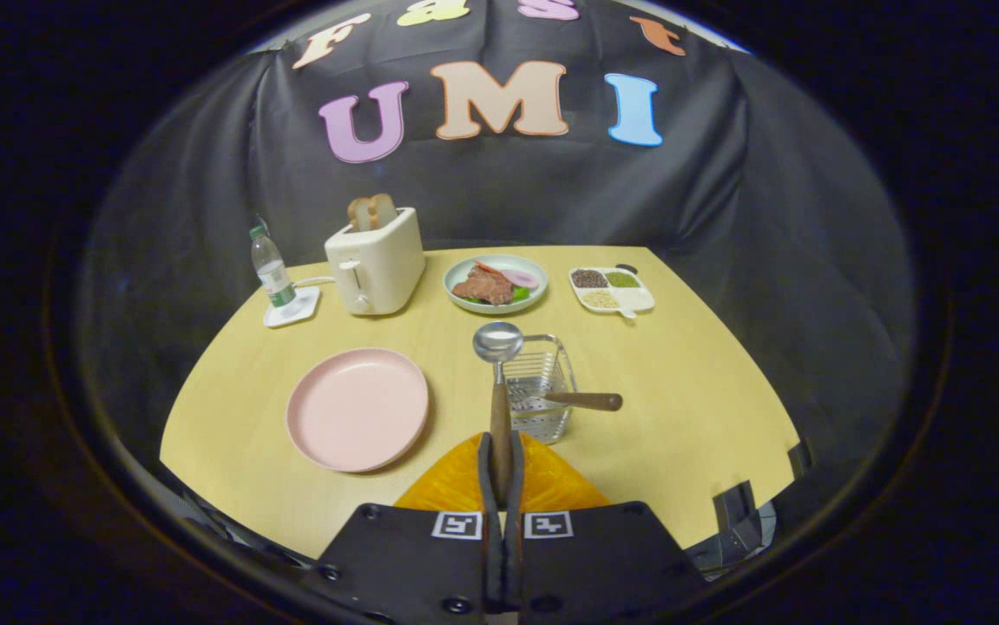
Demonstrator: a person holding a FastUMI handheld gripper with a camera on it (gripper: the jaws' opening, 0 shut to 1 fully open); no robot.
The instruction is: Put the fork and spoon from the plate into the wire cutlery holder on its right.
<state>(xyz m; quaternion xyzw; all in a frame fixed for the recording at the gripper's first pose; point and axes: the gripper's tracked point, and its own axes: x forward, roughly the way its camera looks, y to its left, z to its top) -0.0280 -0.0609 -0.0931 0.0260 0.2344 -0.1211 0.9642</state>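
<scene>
Your gripper (500,473) clamps the spoon (499,382) by its stiff wooden handle, lower centre; bowl-heavy, it may pivot above holder (538,386)

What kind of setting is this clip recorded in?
Probably a staged breakfast table in a recording booth: a toaster holding bread, a plate of food and a wire cutlery holder on a wooden table. The gripper is shut on a spoon.

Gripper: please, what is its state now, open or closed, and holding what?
Gripper: closed on the spoon handle, bowl pointing ahead beside the wire cutlery holder.
</scene>
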